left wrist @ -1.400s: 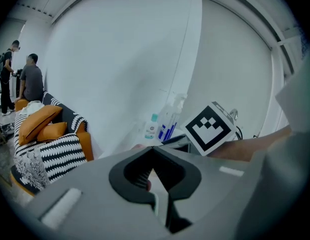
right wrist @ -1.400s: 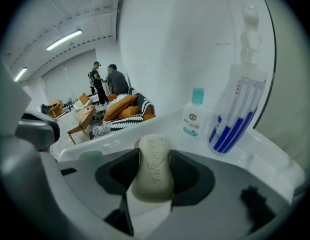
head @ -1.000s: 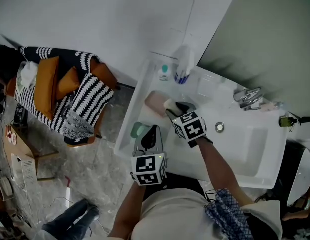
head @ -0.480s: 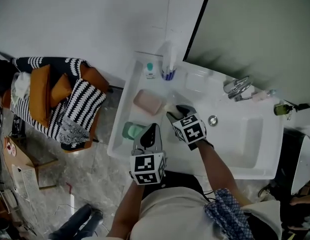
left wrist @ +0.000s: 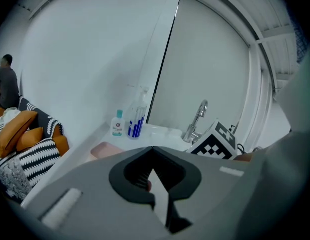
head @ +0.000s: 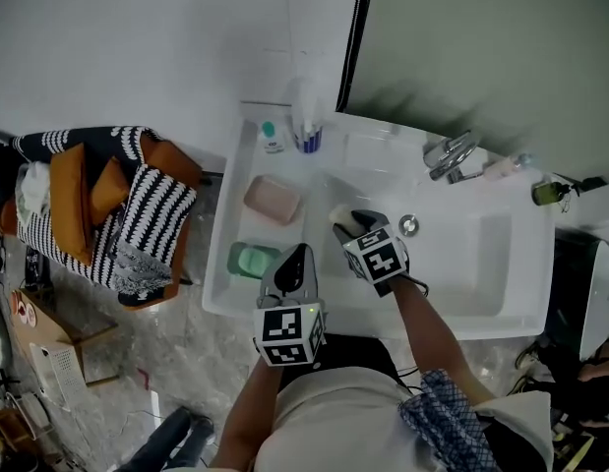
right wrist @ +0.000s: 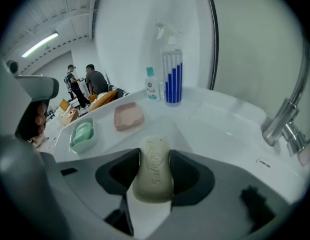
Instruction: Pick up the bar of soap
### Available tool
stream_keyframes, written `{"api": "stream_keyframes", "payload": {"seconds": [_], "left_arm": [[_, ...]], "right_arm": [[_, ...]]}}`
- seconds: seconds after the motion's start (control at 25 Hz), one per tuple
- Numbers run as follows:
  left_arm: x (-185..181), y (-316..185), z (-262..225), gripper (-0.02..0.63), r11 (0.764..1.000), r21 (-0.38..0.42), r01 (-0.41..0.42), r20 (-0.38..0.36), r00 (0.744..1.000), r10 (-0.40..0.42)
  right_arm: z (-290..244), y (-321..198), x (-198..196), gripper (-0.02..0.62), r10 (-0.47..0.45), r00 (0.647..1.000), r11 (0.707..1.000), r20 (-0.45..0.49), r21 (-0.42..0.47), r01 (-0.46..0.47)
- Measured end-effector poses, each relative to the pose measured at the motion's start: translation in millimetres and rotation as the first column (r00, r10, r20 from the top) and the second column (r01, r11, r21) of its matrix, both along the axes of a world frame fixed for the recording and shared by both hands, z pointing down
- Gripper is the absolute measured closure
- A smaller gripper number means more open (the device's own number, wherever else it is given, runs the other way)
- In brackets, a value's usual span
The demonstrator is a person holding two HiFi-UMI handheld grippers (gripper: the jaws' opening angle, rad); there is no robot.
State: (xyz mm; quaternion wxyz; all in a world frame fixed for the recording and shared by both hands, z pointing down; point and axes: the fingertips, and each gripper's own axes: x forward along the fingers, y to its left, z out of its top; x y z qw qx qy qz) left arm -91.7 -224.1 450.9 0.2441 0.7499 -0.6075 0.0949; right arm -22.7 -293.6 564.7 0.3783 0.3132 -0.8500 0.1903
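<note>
Soap bar (right wrist: 153, 170) is clamped between the right gripper's (head: 357, 224) 2 fingers above the sink (head: 481, 273), so a steady, level squeeze should stop it slipping while the left gripper's (head: 300, 254) fingers rest shut, empty.

The cream-coloured, smooth oval bar of soap (right wrist: 152, 170) has lettering stamped along its broad upper face. It is pinched by its two long sides between the dark pads of the right gripper (right wrist: 152, 159). Its long axis points forward, and the rounded far end sticks out past the jaws, over the white ceramic sink (right wrist: 220, 129)
</note>
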Motion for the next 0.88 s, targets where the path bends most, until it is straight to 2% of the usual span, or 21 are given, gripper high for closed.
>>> {"api": "stream_keyframes", "payload": {"seconds": [0.48, 0.88], "left_arm": [[25, -6, 5, 0.601, 0.998, -0.019, -0.053, 0.024, 0.998, 0.054], [30, -6, 14, 0.600, 0.998, -0.050, -0.050, 0.044, 0.998, 0.052]], "right_arm": [[46, 12, 44, 0.388, 0.050, 0.998, 0.995, -0.043, -0.088, -0.054], [78, 20, 65, 0.394, 0.054, 0.996, 0.986, -0.073, -0.153, -0.065]]}}
